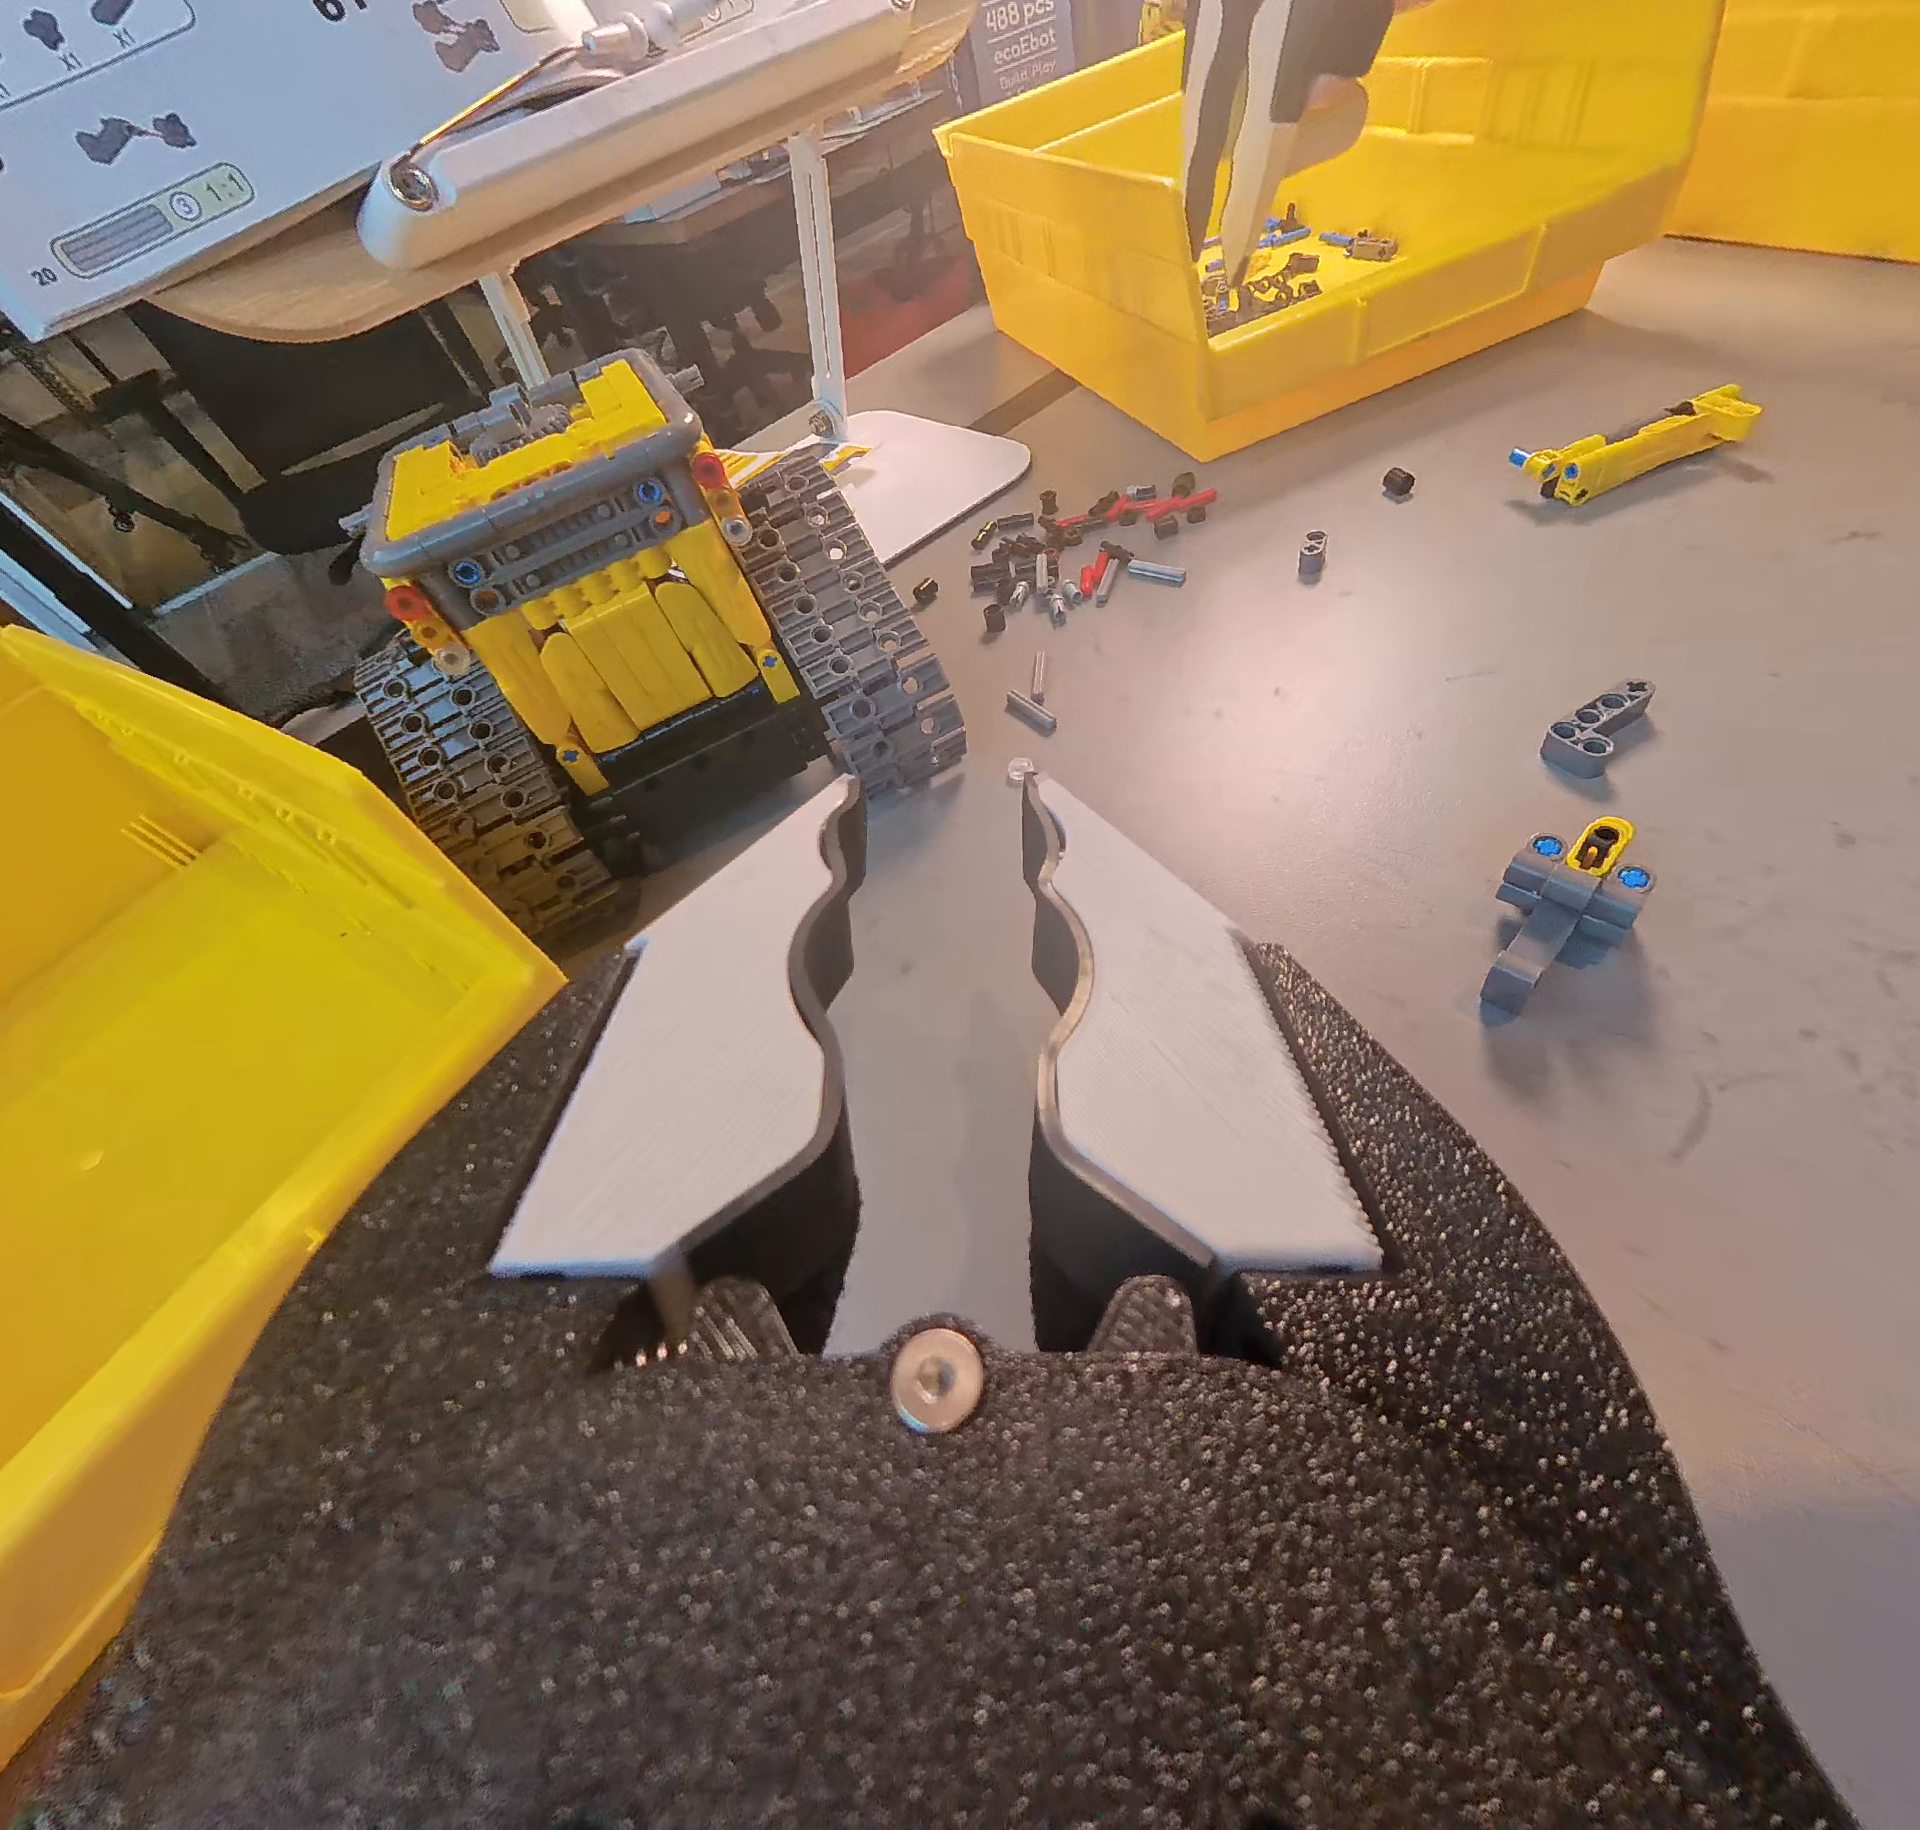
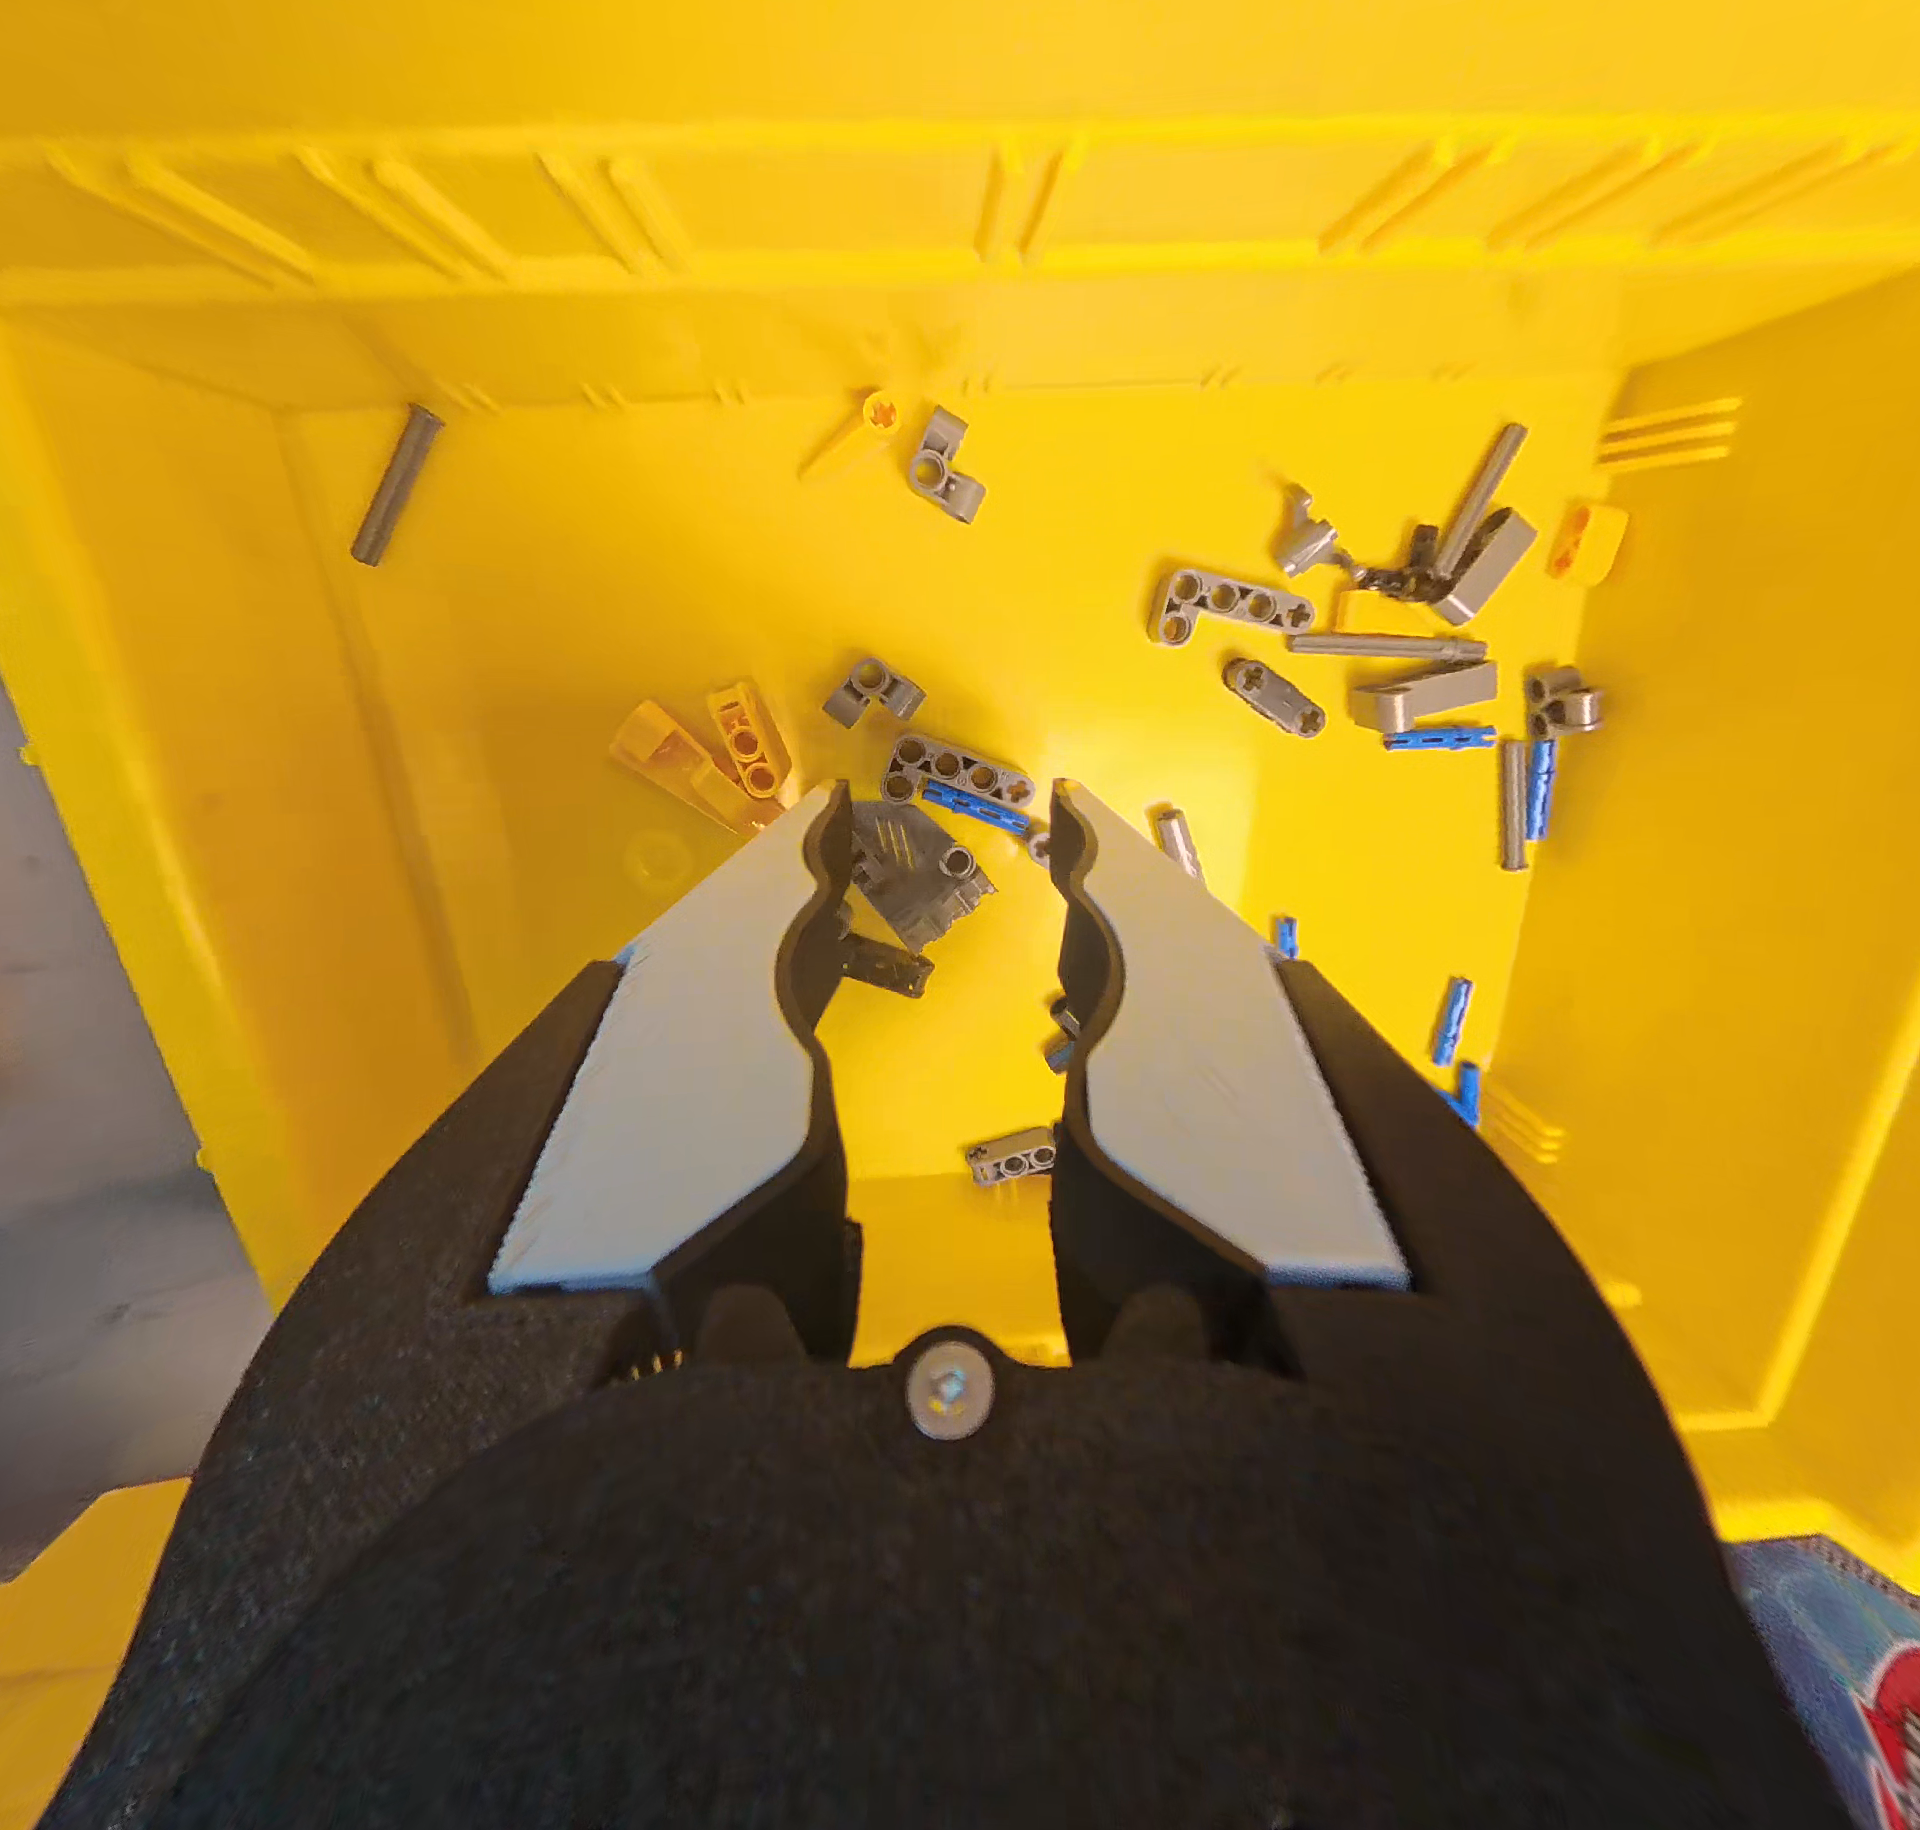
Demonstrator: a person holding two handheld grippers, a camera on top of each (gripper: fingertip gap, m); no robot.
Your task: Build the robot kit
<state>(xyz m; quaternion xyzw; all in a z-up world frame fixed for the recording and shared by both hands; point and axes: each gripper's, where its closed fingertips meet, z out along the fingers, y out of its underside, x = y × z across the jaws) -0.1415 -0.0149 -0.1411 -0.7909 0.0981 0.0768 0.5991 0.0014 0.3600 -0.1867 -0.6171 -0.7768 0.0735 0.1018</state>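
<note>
My left gripper (image 1: 943,793) is open and holds nothing, low over the grey table (image 1: 1351,949). Its left fingertip is close to the grey track of a yellow tracked brick vehicle (image 1: 623,658). A tiny clear stud (image 1: 1019,768) lies at its right fingertip. My right gripper (image 2: 948,793) is open inside a yellow bin (image 2: 416,845), over loose parts. A grey panel piece (image 2: 914,876) lies by its left finger, and a blue pin (image 2: 977,809) and a grey L-beam (image 2: 956,767) lie just beyond the tips. No pad presses on them. The right gripper (image 1: 1231,253) also shows in the left wrist view, reaching into that bin (image 1: 1091,253).
A pile of small black, red and grey pins (image 1: 1081,554) lies on the table. A grey L-beam (image 1: 1590,720), a grey-yellow joint assembly (image 1: 1569,897) and a yellow arm (image 1: 1642,435) lie to the right. Another yellow bin (image 1: 208,1053) stands at left; a stand with an instruction booklet (image 1: 312,66) is behind. Across from one pair of fingers to the other is roughly 40 cm. From my left tips it is roughly 11 cm to the tiny clear stud (image 1: 1019,768); from my right, 30 cm.
</note>
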